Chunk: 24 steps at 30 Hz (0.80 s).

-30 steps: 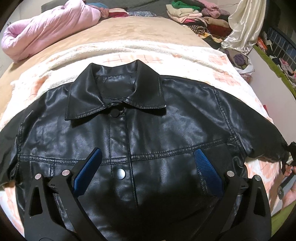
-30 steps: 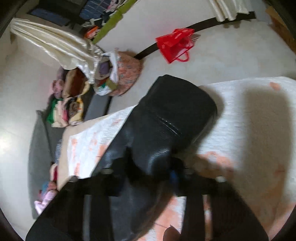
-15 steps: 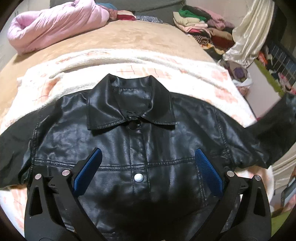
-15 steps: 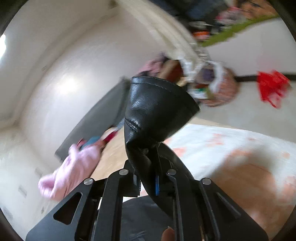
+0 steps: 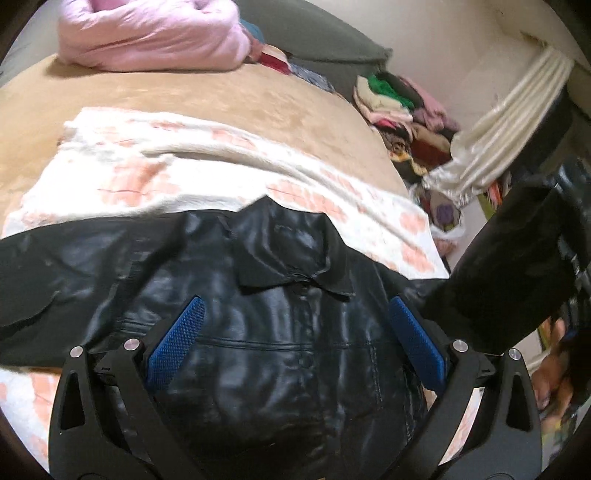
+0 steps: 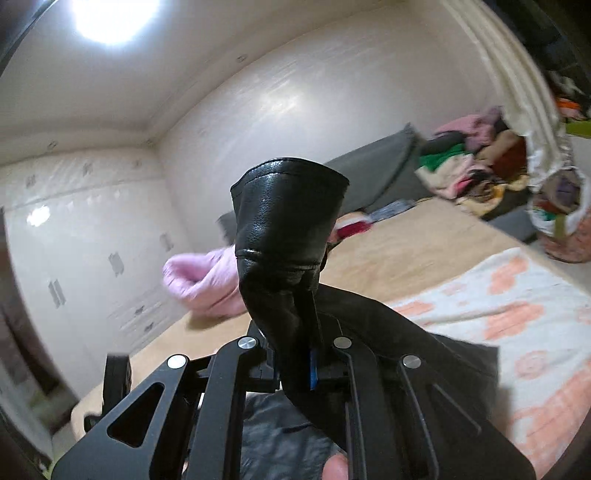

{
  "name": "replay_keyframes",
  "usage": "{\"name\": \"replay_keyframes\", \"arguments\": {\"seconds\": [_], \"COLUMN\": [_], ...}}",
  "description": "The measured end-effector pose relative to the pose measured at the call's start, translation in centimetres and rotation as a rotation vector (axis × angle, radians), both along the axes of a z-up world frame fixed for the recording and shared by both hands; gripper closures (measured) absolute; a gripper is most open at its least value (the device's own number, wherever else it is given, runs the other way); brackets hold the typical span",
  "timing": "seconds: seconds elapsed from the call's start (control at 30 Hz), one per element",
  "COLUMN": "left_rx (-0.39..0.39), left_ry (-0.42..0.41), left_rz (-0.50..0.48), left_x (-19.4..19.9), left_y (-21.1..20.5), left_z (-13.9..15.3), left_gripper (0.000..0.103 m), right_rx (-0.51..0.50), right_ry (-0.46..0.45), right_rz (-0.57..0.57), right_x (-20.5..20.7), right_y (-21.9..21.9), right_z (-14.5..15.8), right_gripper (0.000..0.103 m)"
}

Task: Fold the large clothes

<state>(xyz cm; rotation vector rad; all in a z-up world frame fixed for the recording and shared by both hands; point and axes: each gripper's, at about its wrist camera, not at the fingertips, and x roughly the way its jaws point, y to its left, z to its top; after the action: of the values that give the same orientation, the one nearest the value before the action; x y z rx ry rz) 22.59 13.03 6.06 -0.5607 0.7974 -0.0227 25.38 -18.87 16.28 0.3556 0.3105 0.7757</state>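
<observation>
Left wrist view: left gripper hangs over the black leather jacket, blue pads wide apart, gripping nothing; jacket lies front-up on the white-and-peach blanket, collar toward 12 o'clock, one sleeve lifted at 3 o'clock. Pink bedding at 11 o'clock. Right wrist view: right gripper clamped on the sleeve, cuff sticking up toward 12 o'clock; blurry, probably jacket body below.

Pale walls, bright ceiling light
</observation>
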Motion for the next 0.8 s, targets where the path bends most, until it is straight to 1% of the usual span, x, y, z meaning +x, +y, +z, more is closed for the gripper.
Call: {"name": "replay_keyframes", "arguments": {"seconds": [0.07, 0.17, 0.23, 0.33, 0.4, 0.53, 0.63, 0.7, 0.73, 0.77, 0.8], "left_rx": [-0.031, -0.095, -0.118, -0.158, -0.176, -0.184, -0.221, -0.253, -0.266, -0.285, -0.313], "left_ry": [-0.007, -0.033, -0.038, -0.049, -0.055, -0.058, -0.056, -0.056, -0.055, -0.053, -0.054], "left_rz": [0.004, -0.013, -0.003, 0.005, 0.011, 0.014, 0.000, -0.009, -0.011, -0.013, -0.015], "left_x": [-0.8, -2.3, -3.2, -4.4, -5.0, -5.9, -6.1, -6.3, -6.4, -6.5, -6.6], "left_y": [1.2, 2.6, 3.4, 4.4, 5.1, 5.8, 6.1, 6.3, 6.3, 6.5, 6.6], "left_z": [-0.2, -0.7, -1.1, -1.6, -1.8, -2.2, -2.7, -3.2, -3.4, -3.7, -4.1], "left_gripper": [0.009, 0.009, 0.009, 0.009, 0.009, 0.009, 0.009, 0.009, 0.009, 0.009, 0.009], "right_rx": [-0.031, -0.090, -0.123, -0.205, -0.241, -0.317, -0.365, -0.389, -0.398, -0.401, -0.384], "right_ry": [0.001, -0.012, -0.002, 0.010, 0.025, 0.074, 0.114, 0.141, 0.158, 0.176, 0.193], "right_rz": [0.061, 0.112, 0.154, 0.184, 0.197, 0.218, 0.238, 0.266, 0.285, 0.305, 0.338], "right_x": [-0.9, -2.3, -3.8, -5.0, -6.2, -7.4, -8.0, -8.7, -8.4, -7.9, -8.2], "right_y": [2.7, 5.8, 8.7, 12.4, 13.9, 16.7, 18.4, 19.6, 19.7, 19.6, 19.8], "right_z": [-0.5, -1.3, -2.3, -3.9, -5.3, -8.2, -10.5, -11.6, -12.1, -12.6, -13.0], "right_gripper": [0.094, 0.094, 0.094, 0.093, 0.091, 0.090, 0.086, 0.076, 0.060, 0.037, 0.029]}}
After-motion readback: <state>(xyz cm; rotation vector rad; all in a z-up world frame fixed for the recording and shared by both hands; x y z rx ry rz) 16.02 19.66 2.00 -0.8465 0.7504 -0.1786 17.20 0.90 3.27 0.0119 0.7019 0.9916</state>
